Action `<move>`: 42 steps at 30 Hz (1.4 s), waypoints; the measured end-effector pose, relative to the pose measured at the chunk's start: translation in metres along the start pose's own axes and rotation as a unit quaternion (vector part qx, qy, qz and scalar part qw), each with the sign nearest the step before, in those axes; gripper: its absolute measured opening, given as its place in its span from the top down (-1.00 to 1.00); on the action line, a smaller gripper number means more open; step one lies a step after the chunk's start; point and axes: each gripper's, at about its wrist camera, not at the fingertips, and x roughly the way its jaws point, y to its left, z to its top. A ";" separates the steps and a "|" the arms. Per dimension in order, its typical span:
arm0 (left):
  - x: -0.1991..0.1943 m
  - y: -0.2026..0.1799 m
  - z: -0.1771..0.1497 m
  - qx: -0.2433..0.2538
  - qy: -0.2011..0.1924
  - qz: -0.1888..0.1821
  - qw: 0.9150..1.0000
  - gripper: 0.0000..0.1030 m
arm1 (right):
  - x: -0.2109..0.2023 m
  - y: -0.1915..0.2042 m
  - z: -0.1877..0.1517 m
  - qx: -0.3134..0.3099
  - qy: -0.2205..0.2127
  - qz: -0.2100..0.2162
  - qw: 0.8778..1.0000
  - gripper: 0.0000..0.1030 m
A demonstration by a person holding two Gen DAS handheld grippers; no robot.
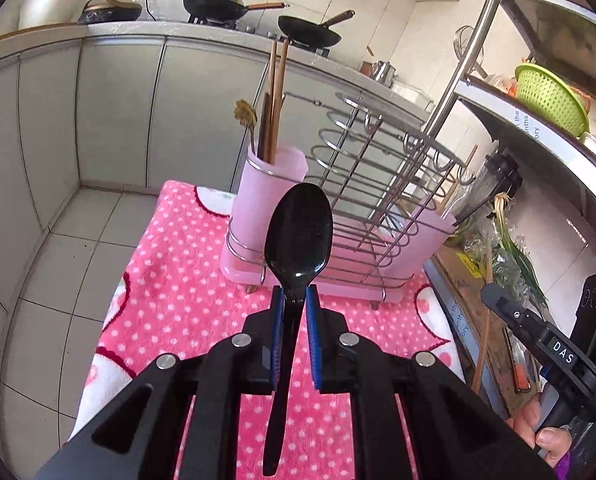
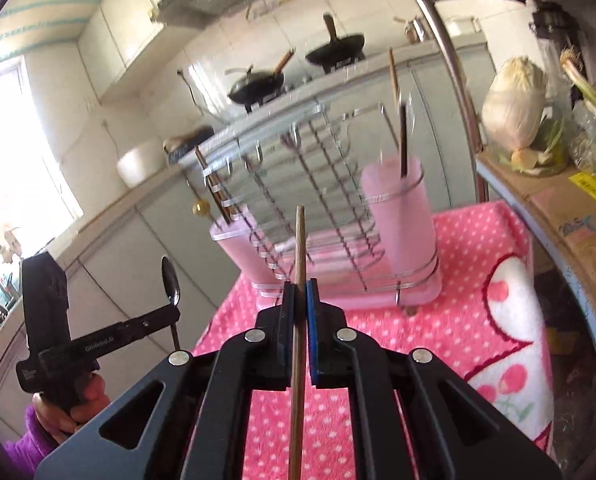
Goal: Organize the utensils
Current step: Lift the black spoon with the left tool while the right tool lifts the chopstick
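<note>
Left gripper [image 1: 294,294]: jaws nearly closed, pads clamping the black spoon [image 1: 298,232] at its neck. Right gripper [image 2: 299,290]: jaws closed, gripping a single wooden chopstick [image 2: 299,320].

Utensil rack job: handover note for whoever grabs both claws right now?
Left claw: shut on the black spoon, bowl end up, held above the pink dotted cloth.
Right claw: shut on one wooden chopstick, tip up.
Dish rack stands on the cloth with a pink cup at each end. Near cup already holds chopsticks and a gold-handled utensil; far cup holds a couple of sticks.
Done: both items picked up.
Left: drop spoon and chopstick into the cups.
</note>
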 end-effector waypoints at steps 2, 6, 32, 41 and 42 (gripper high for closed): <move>-0.012 -0.003 0.004 0.006 -0.026 0.002 1.000 0.80 | -0.010 0.004 0.006 -0.005 -0.025 -0.004 1.000 0.88; -0.030 -0.006 0.013 0.007 -0.069 -0.002 0.998 0.80 | -0.025 0.010 0.015 -0.014 -0.069 -0.012 0.997 0.88; -0.048 -0.008 0.131 -0.020 -0.208 -0.018 0.978 0.80 | -0.043 0.029 0.135 -0.099 -0.273 -0.039 0.956 0.88; -0.021 0.003 0.161 -0.021 -0.225 -0.016 0.974 0.80 | -0.007 0.022 0.157 -0.123 -0.301 -0.069 0.943 0.88; -0.019 0.005 0.164 -0.022 -0.228 -0.016 0.973 0.80 | -0.003 0.021 0.158 -0.126 -0.304 -0.074 0.941 0.88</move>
